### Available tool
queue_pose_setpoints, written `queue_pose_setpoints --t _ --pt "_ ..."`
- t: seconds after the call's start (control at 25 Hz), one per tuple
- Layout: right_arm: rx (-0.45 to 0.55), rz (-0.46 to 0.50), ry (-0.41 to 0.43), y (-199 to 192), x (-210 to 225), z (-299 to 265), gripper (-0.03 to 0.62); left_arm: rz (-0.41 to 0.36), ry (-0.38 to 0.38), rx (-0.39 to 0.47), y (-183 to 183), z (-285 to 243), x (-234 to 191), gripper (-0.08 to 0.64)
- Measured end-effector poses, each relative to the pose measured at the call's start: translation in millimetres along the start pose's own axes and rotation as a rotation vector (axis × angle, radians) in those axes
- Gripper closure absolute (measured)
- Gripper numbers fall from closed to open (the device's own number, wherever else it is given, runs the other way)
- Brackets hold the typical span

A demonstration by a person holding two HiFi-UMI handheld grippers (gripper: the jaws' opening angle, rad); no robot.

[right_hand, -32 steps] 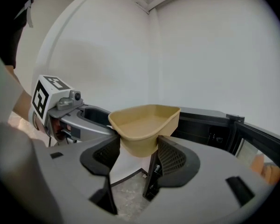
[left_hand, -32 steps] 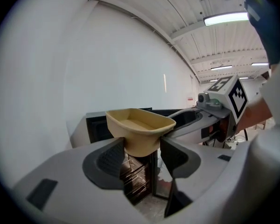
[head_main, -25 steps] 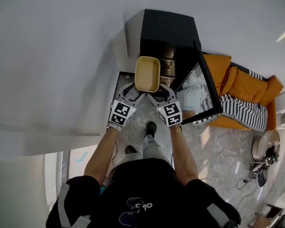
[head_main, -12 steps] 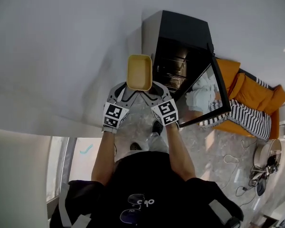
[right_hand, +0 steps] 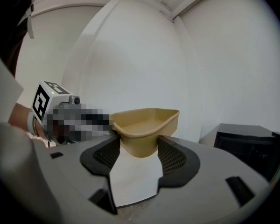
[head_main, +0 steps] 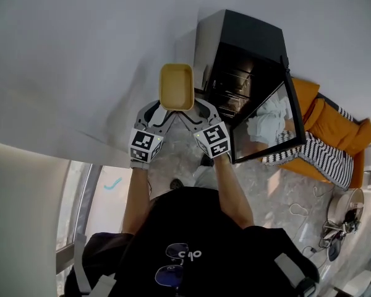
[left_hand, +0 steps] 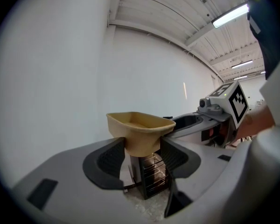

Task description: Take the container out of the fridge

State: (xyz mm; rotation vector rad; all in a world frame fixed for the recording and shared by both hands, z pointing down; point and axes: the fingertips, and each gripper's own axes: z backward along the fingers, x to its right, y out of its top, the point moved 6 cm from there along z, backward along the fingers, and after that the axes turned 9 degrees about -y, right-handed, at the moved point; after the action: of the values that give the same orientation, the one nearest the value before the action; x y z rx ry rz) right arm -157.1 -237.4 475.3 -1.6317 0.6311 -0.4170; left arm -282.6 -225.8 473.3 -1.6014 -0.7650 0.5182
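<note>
The black fridge (head_main: 247, 60) stood open at two o'clock, its door (head_main: 269, 129) swung wide. The tan container (head_main: 176, 86) — a second earlier right before the shelves — had drifted to twelve o'clock, clear of the cabinet; to my eye it was out. It looked shallow, round-cornered, empty. The left tongs (head_main: 162, 111) and right tongs (head_main: 193, 111) each clamped its near end.
</note>
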Motion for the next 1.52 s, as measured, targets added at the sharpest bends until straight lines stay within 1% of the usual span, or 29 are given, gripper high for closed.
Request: queue_pose_setpoints --t 0.64,0.84,1.0,1.52 --pt "-0.002 0.0 0.003 1 12 0 0.331 -0.011 0.003 0.019 5 -11 1 0.318" --pt "-0.009 -0.001 0.004 -3 10 -1 0.331 0.001 0.003 0.02 -2 -11 1 0.318" --pt "-0.011 -0.004 0.007 -5 1 -2 0.331 0.006 0.004 0.006 -7 -2 1 0.318" --pt "-0.021 -0.021 0.012 -8 -3 -4 0.331 0.022 0.003 -0.001 -11 1 -1 0.318"
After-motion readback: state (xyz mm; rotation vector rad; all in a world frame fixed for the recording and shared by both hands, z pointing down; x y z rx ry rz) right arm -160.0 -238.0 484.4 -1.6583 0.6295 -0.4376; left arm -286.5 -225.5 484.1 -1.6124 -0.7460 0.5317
